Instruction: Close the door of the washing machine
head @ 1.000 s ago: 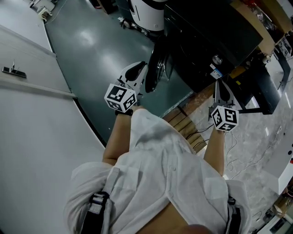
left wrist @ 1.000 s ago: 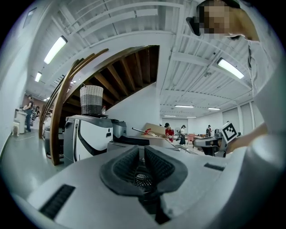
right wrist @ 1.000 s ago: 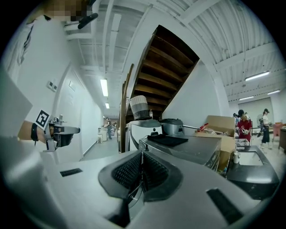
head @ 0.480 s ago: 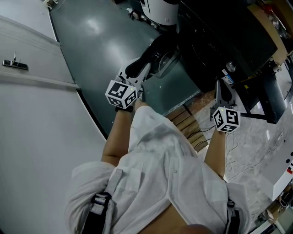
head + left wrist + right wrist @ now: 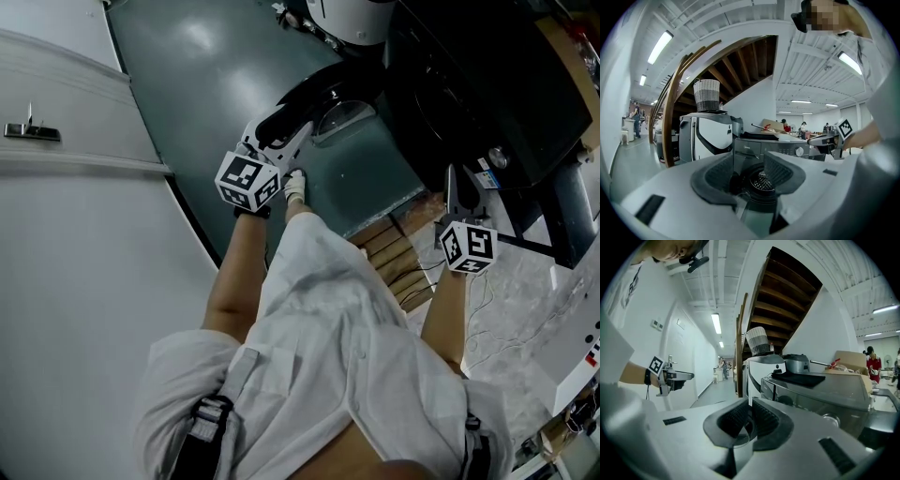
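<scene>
A: Clothing recorded?
B: A white short-sleeved shirt (image 5: 328, 319) is worn, creased; dark harness straps (image 5: 211, 424) with buckles are seen at both shoulders.
A: Wrists?
B: A black band (image 5: 251, 212) is noted, left. Black-and-white marker cubes (image 5: 248, 181) are borne by left gripper (image 5: 300, 131) and right gripper (image 5: 453, 180).

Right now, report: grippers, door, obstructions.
Left hand-held gripper open, jaws just opening, nothing gripped. Right hand-held gripper shut, empty. Door partly open, not shut. Nothing seen blocking its swing.
</scene>
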The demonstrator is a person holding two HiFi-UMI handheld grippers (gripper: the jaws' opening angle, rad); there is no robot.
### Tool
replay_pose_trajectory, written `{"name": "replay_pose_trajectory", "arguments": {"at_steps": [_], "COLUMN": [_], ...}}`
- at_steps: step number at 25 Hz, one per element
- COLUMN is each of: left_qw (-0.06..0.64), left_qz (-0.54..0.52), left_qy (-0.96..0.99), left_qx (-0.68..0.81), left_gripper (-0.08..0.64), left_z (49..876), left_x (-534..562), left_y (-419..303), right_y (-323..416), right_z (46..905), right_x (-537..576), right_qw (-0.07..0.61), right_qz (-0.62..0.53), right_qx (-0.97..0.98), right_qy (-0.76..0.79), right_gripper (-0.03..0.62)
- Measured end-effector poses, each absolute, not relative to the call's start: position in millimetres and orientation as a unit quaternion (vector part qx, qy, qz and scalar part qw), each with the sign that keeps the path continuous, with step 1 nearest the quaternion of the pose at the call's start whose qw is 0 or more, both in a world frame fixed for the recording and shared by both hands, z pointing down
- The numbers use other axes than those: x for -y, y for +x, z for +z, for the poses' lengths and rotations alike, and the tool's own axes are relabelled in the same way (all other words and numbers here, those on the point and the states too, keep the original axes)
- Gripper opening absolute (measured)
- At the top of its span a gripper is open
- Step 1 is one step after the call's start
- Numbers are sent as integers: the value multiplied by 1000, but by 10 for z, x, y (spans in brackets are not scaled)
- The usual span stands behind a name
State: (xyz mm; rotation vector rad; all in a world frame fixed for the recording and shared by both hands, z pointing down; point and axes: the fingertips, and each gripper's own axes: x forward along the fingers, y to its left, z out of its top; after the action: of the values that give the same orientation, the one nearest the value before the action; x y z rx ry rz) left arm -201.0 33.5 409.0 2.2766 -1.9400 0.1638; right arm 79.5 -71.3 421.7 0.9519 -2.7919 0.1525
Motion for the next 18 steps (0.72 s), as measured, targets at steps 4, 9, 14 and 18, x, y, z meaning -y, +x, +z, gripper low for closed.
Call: {"name": "replay_pose_trajectory", "arguments": {"at_steps": [4,9,14,18], "left_qw": [72,70,73,76], "left_qz": [62,75,87,93], "left_qy": [764,771,775,779], "left_qx": [638,628,622,615], "left_gripper": [212,235,249,253], "left_z": [4118,4150,4208,4267], "left_x": [-168,13,191,309], "left_y": [-2163,-2331,-2530,-2682], "right_y": [605,391,172,-3], "right_z": [4271,4355,4419,4471], "right_x": [833,947,1068,1137], "right_qw": [96,99,106,111], "right_qz": [57,64,69,71], "right_qx": [942,943,944,945], "right_qy": [317,310,304,299], "right_gripper": [31,31,31,31]}}
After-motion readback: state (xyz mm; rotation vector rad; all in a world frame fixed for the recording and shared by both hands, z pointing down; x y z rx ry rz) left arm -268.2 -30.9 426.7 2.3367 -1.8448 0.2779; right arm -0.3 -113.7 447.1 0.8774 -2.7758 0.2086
